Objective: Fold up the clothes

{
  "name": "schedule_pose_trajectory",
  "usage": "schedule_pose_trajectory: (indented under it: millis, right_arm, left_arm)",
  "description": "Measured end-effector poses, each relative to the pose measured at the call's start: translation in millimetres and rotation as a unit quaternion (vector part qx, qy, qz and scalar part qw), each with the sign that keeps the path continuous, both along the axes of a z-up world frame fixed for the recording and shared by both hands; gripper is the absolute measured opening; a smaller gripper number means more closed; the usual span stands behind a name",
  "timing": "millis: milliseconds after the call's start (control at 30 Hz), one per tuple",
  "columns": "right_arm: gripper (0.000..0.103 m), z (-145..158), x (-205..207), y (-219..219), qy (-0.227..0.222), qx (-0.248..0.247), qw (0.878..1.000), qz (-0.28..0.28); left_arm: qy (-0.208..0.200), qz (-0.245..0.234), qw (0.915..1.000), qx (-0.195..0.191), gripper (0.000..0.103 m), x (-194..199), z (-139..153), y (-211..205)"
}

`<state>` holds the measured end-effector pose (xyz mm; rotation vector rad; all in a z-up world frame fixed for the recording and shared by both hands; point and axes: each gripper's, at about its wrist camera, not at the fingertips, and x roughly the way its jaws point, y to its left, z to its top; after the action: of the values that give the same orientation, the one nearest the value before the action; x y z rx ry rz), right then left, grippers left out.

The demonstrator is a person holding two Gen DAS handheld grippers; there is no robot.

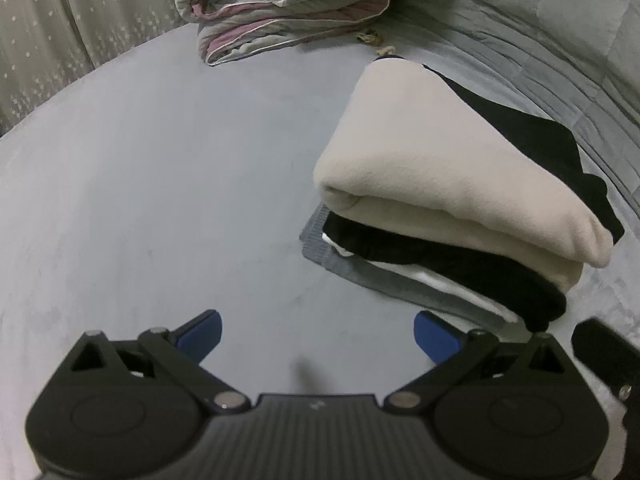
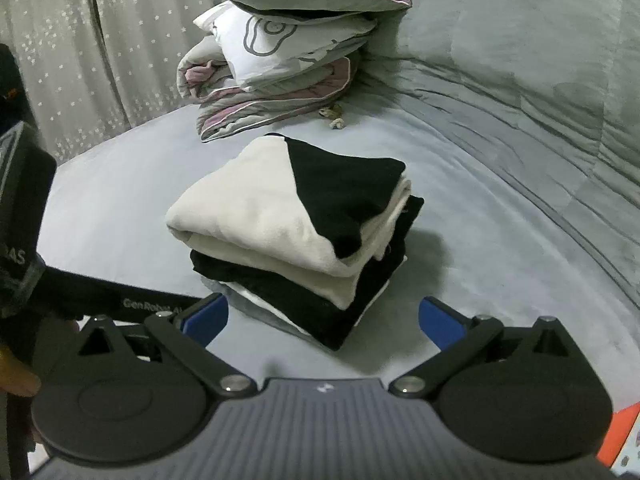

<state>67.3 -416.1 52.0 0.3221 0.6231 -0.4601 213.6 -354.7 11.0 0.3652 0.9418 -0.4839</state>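
Note:
A stack of folded clothes [image 2: 296, 232] lies on the grey bed: a cream and black garment [image 1: 432, 168] on top, black, white and grey pieces [image 1: 400, 280] under it. In the left wrist view the stack is to the right and ahead of my left gripper [image 1: 318, 336], which is open and empty over bare sheet. My right gripper [image 2: 324, 322] is open and empty, just in front of the stack's near corner, not touching it. The left gripper's body [image 2: 24, 216] shows at the left of the right wrist view.
A pile of folded bedding and pillows [image 2: 288, 60] sits at the back of the bed [image 1: 160, 184]. A small knotted object [image 2: 334, 116] lies beside it. A star-patterned curtain [image 2: 100, 40] hangs on the left. A rumpled grey quilt [image 2: 520, 80] covers the right side.

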Motion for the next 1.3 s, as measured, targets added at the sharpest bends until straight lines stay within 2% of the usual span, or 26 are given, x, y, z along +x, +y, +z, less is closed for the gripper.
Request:
schedule_pose_trajectory:
  millis: [1300]
  right_arm:
    - [0.103,-0.1,8.3,2.5,0.008,0.006,1.000,0.000]
  left_arm:
    - [0.004,-0.005,0.9998,0.018,0.102,2.0,-3.6,-15.0]
